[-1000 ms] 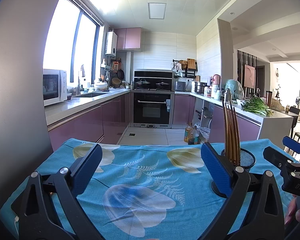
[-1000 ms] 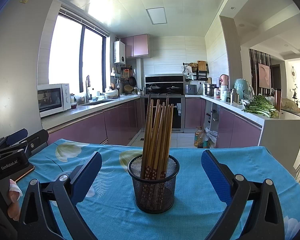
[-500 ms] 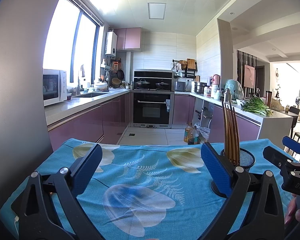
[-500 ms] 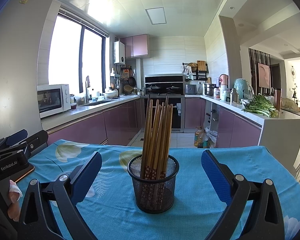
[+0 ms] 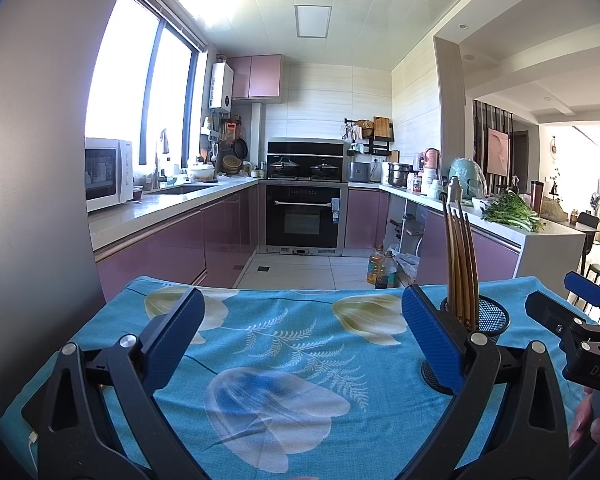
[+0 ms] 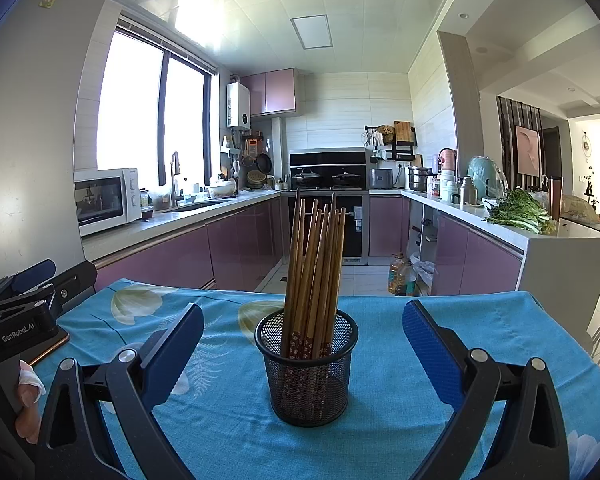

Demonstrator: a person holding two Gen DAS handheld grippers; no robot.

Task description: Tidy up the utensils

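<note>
A black mesh cup [image 6: 307, 368] stands upright on the blue floral tablecloth [image 6: 400, 408], holding several wooden chopsticks [image 6: 314, 264]. My right gripper [image 6: 303, 354] is open and empty, with the cup centred between its blue pads, just ahead of them. My left gripper [image 5: 300, 344] is open and empty over bare cloth; the cup [image 5: 488, 316] and chopsticks [image 5: 460, 264] show behind its right finger. The right gripper [image 5: 584, 320] shows at the right edge of the left wrist view, and the left gripper [image 6: 24, 300] at the left edge of the right wrist view.
A phone-like flat object [image 6: 48, 346] lies under the left gripper at the table's left. Behind the table's far edge are purple kitchen cabinets [image 6: 236, 248], an oven [image 5: 304, 220] and a white counter [image 6: 556, 248] with greens.
</note>
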